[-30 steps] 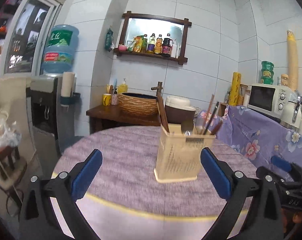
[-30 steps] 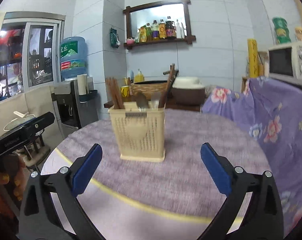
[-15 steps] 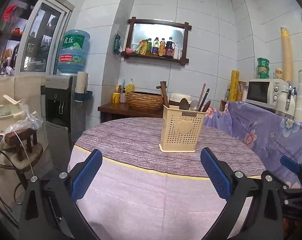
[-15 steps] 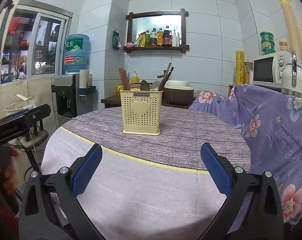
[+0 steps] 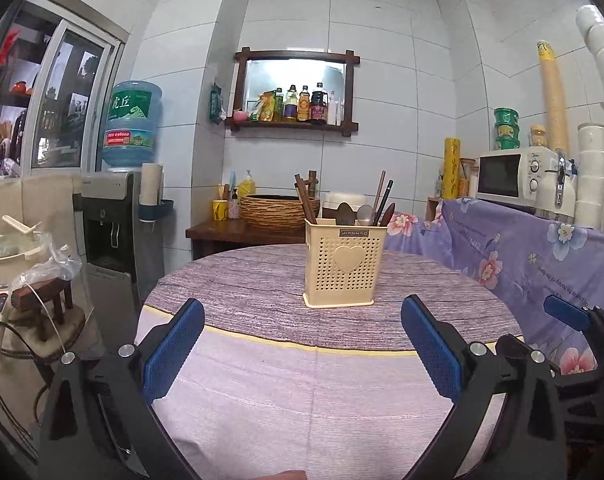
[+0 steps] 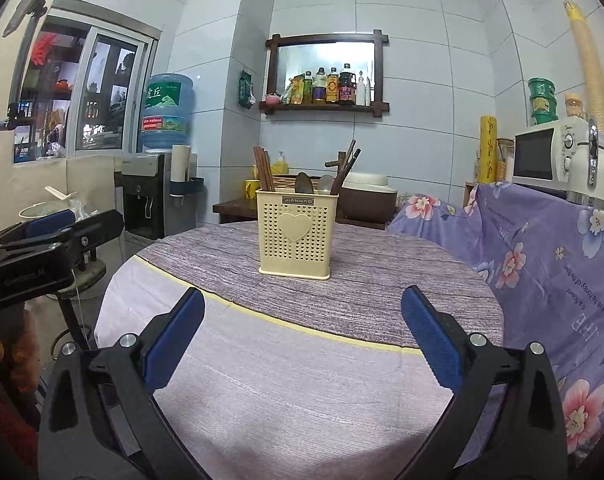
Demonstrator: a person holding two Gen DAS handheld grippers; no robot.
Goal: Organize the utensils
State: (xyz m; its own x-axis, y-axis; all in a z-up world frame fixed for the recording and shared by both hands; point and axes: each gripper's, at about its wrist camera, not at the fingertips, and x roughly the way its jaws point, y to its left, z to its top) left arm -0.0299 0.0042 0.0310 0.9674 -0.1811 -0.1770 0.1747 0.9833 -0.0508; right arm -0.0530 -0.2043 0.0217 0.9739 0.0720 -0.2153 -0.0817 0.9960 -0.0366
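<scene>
A cream perforated utensil holder (image 5: 344, 264) (image 6: 296, 236) with a heart on its front stands upright on the round table (image 5: 262, 292) (image 6: 382, 288). Chopsticks (image 6: 261, 168) (image 5: 304, 200) stand in its left side. Two spoons (image 6: 314, 184) (image 5: 354, 214) and more dark sticks (image 6: 347, 164) (image 5: 382, 202) rise from its right side. My left gripper (image 5: 302, 344) is open and empty, well back from the holder, over the hanging tablecloth. My right gripper (image 6: 302, 332) is open and empty too, equally far back. The right gripper (image 5: 574, 316) shows at the left view's right edge.
A flowered purple cloth (image 6: 542, 248) covers a counter to the right, with a microwave (image 5: 514, 176) on it. Behind the table stand a dark side table with a woven basket (image 5: 276, 210) and a water dispenser (image 5: 118, 216). A stool with a pot (image 5: 18, 252) sits left.
Both grippers have drawn back and away from the holder, so it looks smaller and the table's near edge and hanging cloth have come into view. Both stayed open.
</scene>
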